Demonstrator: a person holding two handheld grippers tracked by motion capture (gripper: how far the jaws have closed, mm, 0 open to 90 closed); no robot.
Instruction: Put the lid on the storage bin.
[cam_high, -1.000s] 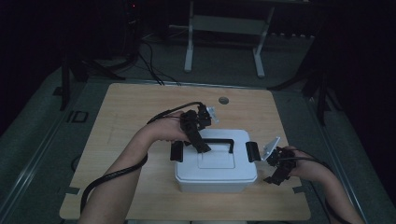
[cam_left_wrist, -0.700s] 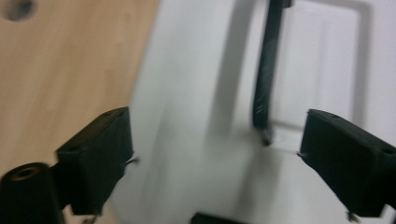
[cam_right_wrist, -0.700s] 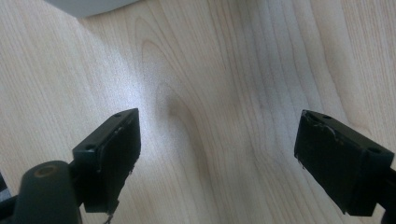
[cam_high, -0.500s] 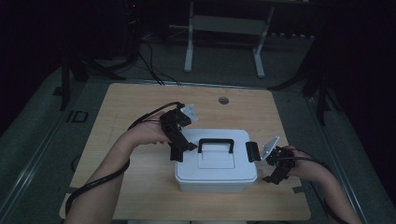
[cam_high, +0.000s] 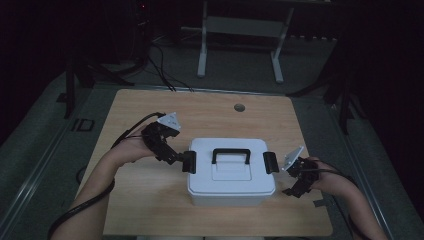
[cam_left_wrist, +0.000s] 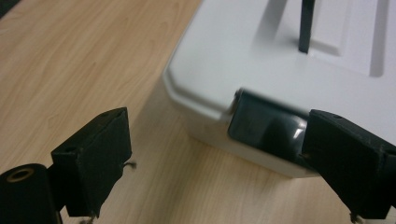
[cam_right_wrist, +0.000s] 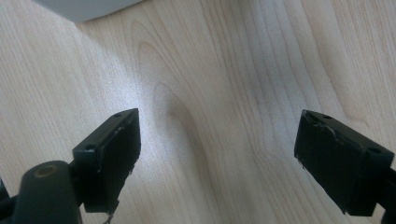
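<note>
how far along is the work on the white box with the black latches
Early stage. The white box sits on the table with its lid on and the handle lying flat. In hand: the left hand-held gripper, jaws open, is at the left latch, one jaw beside it, not clamped. The right hand-held gripper hangs open over bare wood, apart from the right latch. Whether either latch is released cannot be told.
</note>
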